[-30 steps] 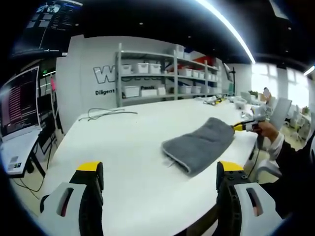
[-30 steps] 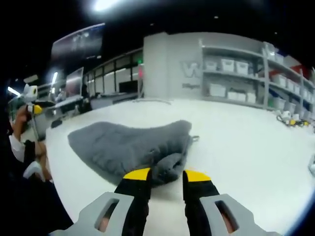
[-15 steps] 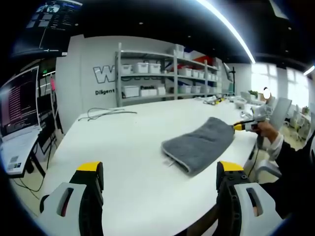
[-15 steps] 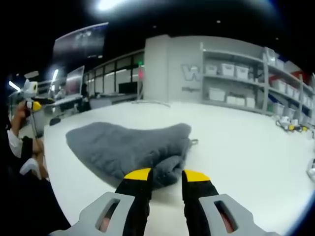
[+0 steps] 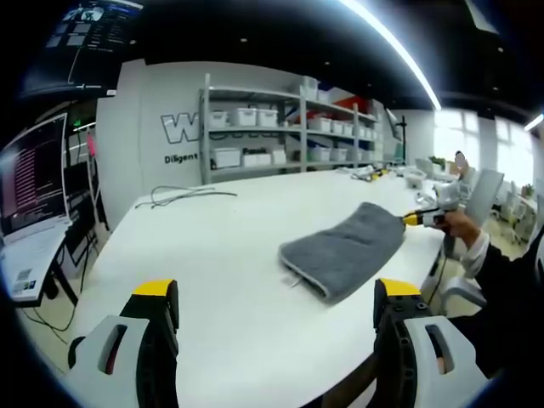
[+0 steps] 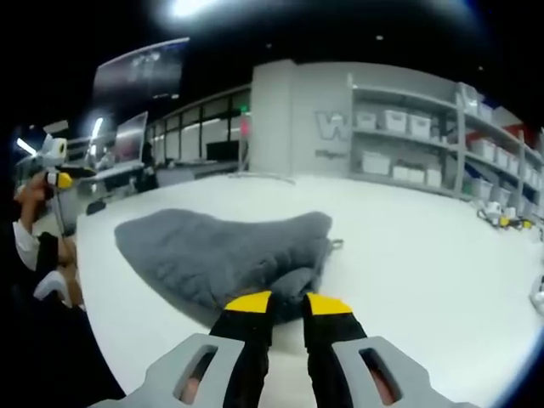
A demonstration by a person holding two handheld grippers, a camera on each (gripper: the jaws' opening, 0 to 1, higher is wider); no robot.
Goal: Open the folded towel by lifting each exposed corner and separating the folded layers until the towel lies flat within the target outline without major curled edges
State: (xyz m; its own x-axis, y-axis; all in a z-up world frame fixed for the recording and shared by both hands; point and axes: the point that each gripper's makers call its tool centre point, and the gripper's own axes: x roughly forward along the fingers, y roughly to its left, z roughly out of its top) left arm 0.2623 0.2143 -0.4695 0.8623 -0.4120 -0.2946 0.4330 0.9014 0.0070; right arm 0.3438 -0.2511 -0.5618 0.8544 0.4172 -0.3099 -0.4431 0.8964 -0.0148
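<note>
Here the white desk point(image 5: 221, 255) carries the grey towel point(image 5: 344, 252), folded into a long pad lying near the desk's edge on the person's side. No target outline can be made out on the desk surface.

Towel long axis: in the left gripper view it runs from the near-centre of the desk up and right toward the right gripper point(image 5: 422, 218). In the right gripper view it runs from the fingertips away to the left, with a rolled or doubled end closest to the camera.

Right gripper point(image 6: 287, 303): yellow-tipped fingers point(image 6: 248, 302) narrowed to a small gap, set at the towel point(image 6: 221, 255) end, just at the rolled fold. Whether cloth is pinched between them cannot be told; the tips overlap the fabric edge.

Left gripper point(image 5: 276, 293): fingers point(image 5: 155, 290) spread wide, nothing between them, well apart from the towel, which lies ahead and to the right.

Judgement: right hand is the nearer one and is placed for the corner lift; the left would have to close a long reach before it can hold down or separate the opposite layer.
</note>
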